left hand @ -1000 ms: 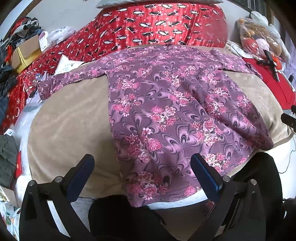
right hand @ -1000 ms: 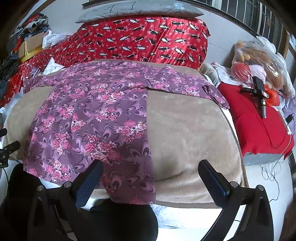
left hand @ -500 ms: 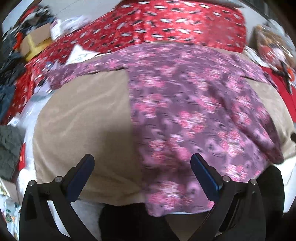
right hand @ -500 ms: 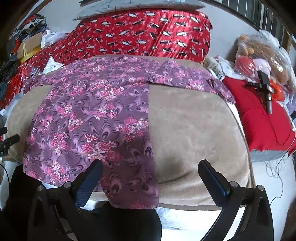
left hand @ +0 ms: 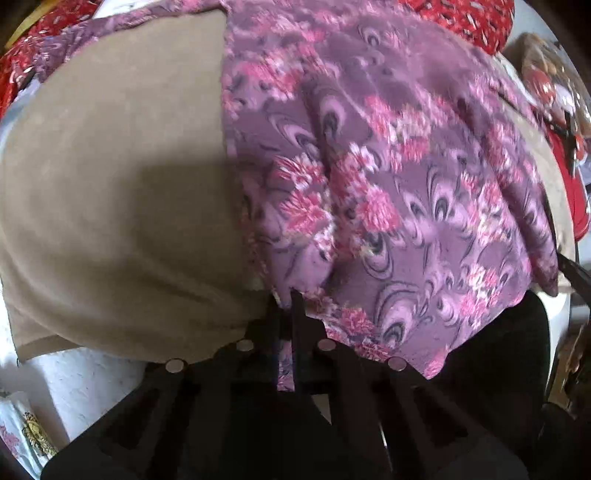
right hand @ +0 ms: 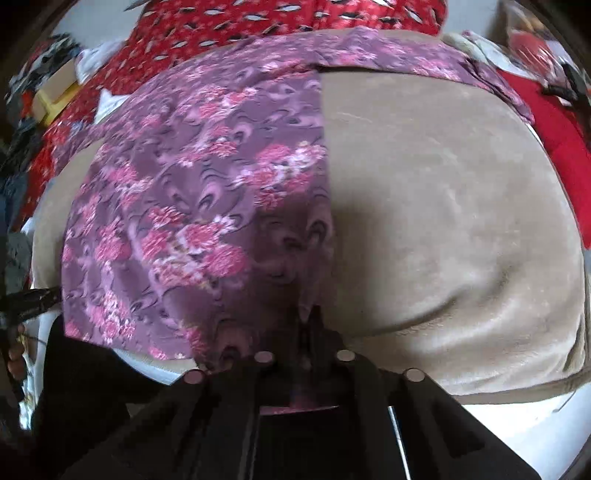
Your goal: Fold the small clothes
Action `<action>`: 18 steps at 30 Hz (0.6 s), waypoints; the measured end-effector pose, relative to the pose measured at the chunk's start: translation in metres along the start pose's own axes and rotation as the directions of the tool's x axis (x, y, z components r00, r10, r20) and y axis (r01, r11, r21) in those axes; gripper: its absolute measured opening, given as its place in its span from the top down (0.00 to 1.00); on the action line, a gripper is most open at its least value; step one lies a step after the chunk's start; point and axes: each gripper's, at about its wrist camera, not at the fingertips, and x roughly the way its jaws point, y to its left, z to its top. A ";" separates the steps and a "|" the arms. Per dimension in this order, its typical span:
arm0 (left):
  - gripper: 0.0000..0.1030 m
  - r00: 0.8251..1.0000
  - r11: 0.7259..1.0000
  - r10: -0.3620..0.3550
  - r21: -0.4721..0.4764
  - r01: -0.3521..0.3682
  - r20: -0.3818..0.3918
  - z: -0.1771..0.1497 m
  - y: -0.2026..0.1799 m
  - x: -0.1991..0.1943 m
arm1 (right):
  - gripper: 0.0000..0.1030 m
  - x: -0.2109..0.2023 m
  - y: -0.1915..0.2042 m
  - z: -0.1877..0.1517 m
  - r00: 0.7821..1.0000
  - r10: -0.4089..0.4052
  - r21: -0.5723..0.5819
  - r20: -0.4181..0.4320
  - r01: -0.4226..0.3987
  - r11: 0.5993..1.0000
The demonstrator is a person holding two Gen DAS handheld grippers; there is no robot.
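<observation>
A purple shirt with pink flowers [left hand: 369, 184] lies spread flat on a beige blanket [left hand: 122, 184]. In the left wrist view my left gripper [left hand: 286, 295] sits at the shirt's near hem by its left edge, jaws closing together with a pinch of fabric between them. In the right wrist view the same shirt [right hand: 203, 203] covers the left half of the blanket [right hand: 443, 203]. My right gripper [right hand: 308, 310] is at the near hem by the shirt's right edge, jaws closing on the cloth there. Both point steeply down.
Red patterned bedding [right hand: 277, 18] lies beyond the shirt. A red cushion [right hand: 561, 133] sits to the right, and boxes and clothes [right hand: 48, 99] to the far left. The person's dark-clothed legs [left hand: 498, 350] are under the near hem.
Both grippers dropped from above the bed to the shirt's near hem. Their jaws, wide apart before, have come together on the fabric at the two lower corners.
</observation>
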 end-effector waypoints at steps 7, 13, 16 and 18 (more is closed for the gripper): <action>0.97 0.991 0.998 -0.015 -0.054 0.022 0.131 0.003 0.032 -0.076 | 0.97 -0.093 -0.013 -0.004 0.960 0.123 -0.011 0.252 -0.124 0.992; 0.97 0.998 0.995 0.066 -0.077 -0.066 0.002 -0.007 0.038 -0.026 | 0.97 -0.037 -0.040 -0.022 0.992 0.046 0.067 0.114 -0.054 0.996; 0.97 0.997 0.995 0.076 -0.060 -0.075 0.007 -0.010 0.036 -0.031 | 0.96 -0.007 -0.046 -0.033 0.998 0.049 0.105 0.031 -0.052 0.993; 0.97 0.996 0.997 0.056 -0.052 -0.052 0.070 -0.007 0.029 -0.053 | 0.91 -0.013 -0.045 -0.027 0.997 0.061 0.127 0.042 -0.066 0.990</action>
